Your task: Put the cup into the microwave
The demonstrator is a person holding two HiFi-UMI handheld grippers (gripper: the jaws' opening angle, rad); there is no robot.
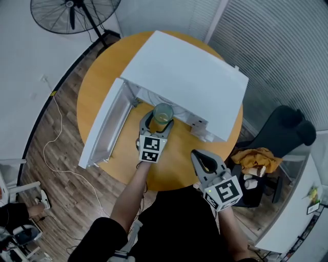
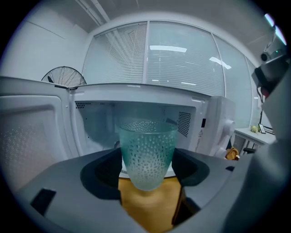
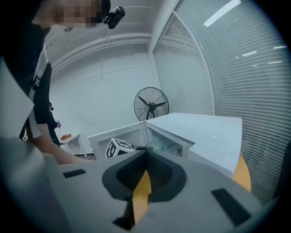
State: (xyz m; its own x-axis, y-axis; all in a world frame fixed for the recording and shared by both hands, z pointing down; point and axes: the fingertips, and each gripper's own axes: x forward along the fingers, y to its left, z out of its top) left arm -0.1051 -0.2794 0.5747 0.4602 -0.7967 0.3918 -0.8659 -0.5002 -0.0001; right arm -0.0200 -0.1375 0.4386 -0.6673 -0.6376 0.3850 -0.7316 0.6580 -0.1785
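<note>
A translucent green dimpled cup (image 1: 163, 115) (image 2: 148, 152) is held upright between the jaws of my left gripper (image 1: 156, 124) (image 2: 148, 173), which is shut on it just in front of the microwave's opening. The white microwave (image 1: 187, 82) (image 2: 200, 123) stands on the round wooden table (image 1: 177, 164) with its door (image 1: 105, 128) (image 2: 27, 132) swung open to the left. Its cavity shows behind the cup. My right gripper (image 1: 201, 159) (image 3: 144, 175) hangs near the table's front edge, jaws together, holding nothing. In the right gripper view the microwave (image 3: 200, 132) and the cup (image 3: 154, 146) show ahead.
A standing fan (image 1: 72, 15) (image 3: 151, 105) is on the wooden floor behind the table. A dark chair (image 1: 284, 133) with an orange cloth (image 1: 259, 157) stands at the right. A white cable (image 1: 54, 148) trails over the floor at the left.
</note>
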